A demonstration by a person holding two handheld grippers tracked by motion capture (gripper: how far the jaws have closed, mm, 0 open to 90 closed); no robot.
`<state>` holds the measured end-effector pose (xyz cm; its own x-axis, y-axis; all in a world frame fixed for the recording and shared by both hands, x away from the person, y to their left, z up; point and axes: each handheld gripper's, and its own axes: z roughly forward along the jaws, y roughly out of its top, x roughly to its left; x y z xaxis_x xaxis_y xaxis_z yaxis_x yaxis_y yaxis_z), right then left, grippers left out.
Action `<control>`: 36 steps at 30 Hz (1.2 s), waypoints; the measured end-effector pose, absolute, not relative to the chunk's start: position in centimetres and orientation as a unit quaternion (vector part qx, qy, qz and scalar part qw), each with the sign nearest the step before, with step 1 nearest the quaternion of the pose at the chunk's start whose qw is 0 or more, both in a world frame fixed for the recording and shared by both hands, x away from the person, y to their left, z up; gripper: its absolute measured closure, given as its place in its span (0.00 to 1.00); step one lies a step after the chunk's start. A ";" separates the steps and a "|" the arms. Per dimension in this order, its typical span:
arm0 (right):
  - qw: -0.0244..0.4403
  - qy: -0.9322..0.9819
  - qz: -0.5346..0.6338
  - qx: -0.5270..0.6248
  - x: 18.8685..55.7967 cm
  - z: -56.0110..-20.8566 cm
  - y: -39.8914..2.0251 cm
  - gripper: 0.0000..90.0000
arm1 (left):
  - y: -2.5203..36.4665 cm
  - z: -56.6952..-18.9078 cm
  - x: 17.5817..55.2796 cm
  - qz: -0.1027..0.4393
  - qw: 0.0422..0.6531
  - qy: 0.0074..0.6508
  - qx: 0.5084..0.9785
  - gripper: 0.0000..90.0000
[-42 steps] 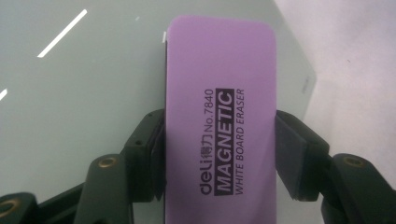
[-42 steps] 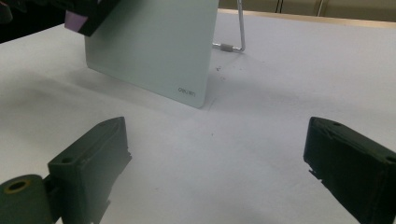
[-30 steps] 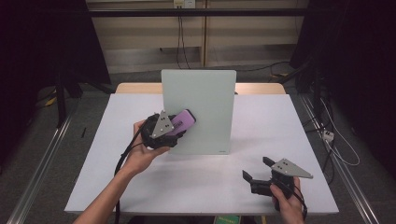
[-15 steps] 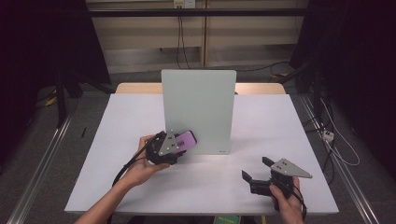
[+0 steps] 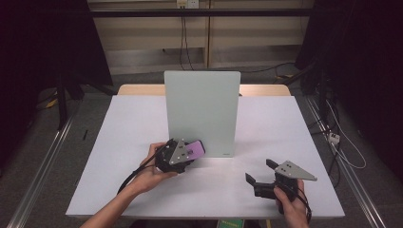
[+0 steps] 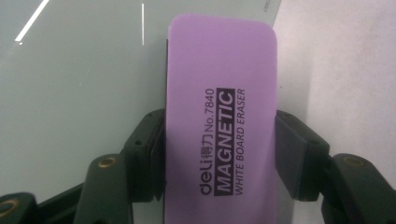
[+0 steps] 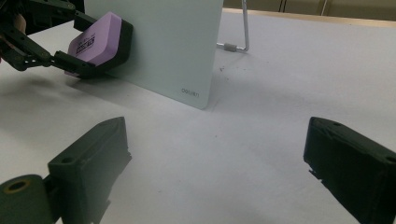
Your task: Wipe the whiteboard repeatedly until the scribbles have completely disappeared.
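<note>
Against upright board (image 5: 202, 111), L tool (image 5: 183, 154) clamps purple eraser (image 5: 196, 149); R tool (image 5: 261, 173) open.

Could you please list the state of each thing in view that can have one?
Eraser: clamped by its sides, pressed against the board's lower left.
Whiteboard: upright, propped on a wire stand.
Left hand-held gripper: shut on the eraser.
Right hand-held gripper: open, nothing between its jaws.

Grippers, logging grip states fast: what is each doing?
Left gripper: shut on the purple rectangular magnetic whiteboard eraser.
Right gripper: open, holding nothing.
</note>
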<state>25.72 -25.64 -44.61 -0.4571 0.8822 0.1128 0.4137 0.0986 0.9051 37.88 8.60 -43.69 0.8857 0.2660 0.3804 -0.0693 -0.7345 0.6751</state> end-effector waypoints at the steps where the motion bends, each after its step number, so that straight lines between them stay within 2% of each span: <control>1: 0.241 0.702 0.487 0.461 25.7 -44.6 -25.7 0.07 | 8.6 -43.6 37.9 0.232 0.365 0.057 0.900 0.45; 14: 0.239 0.701 0.486 0.463 25.8 -44.6 -25.4 0.07 | 10.7 -40.5 37.7 0.215 0.414 0.082 0.881 0.45; 25: 0.239 0.700 0.485 0.466 25.7 -44.6 -25.5 0.07 | 13.4 -38.0 38.5 0.178 0.458 0.142 0.859 0.45; 36: 0.241 0.701 0.486 0.463 25.5 -44.6 -25.7 0.07 | 15.3 -35.8 38.5 0.176 0.485 0.162 0.841 0.45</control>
